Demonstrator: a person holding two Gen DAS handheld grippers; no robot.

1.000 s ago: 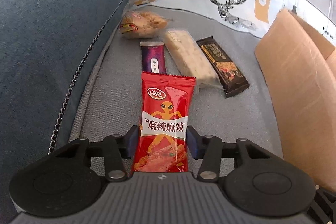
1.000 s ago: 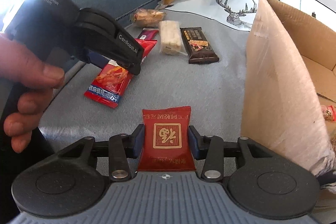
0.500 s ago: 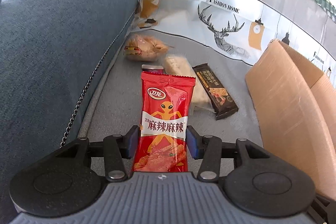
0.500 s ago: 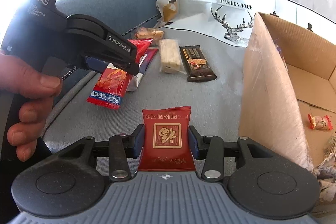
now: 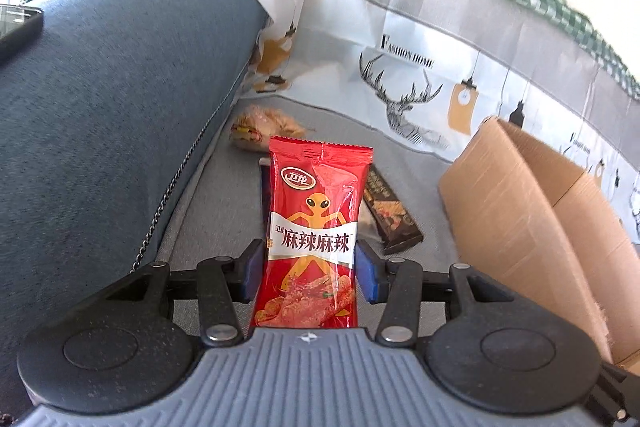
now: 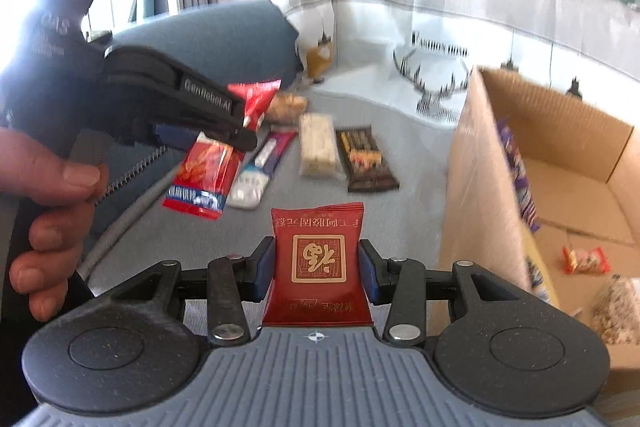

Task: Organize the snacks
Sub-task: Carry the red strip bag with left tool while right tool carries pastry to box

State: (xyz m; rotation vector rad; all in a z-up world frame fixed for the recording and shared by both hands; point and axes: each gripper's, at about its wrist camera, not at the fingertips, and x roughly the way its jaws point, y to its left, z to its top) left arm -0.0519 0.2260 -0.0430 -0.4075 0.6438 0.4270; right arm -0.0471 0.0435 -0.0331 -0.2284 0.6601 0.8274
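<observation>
My left gripper [image 5: 310, 265] is shut on a bright red snack packet with an orange alien figure [image 5: 316, 227], held upright above the grey sofa seat. From the right wrist view the same packet [image 6: 206, 167] hangs in the left gripper [image 6: 224, 131], raised off the seat. My right gripper [image 6: 318, 273] is shut on a dark red square packet with a gold seal [image 6: 319, 259]. An open cardboard box [image 6: 480, 187] stands to the right, with a few snacks inside [image 6: 586, 259]. The same box [image 5: 520, 227] shows at the right of the left wrist view.
On the seat lie a purple-and-white bar [image 6: 260, 171], a pale bar [image 6: 318, 147], a dark chocolate bar [image 6: 366, 163] and a clear bag of pastry [image 5: 264, 127]. A blue cushion [image 5: 100, 127] rises on the left. A printed deer cloth [image 5: 400, 99] covers the backrest. A hand [image 6: 44, 211] grips the left tool.
Both grippers have risen off the seat with their packets and tilted upward. The snacks on the seat now sit lower and farther, and more of the box's inside shows.
</observation>
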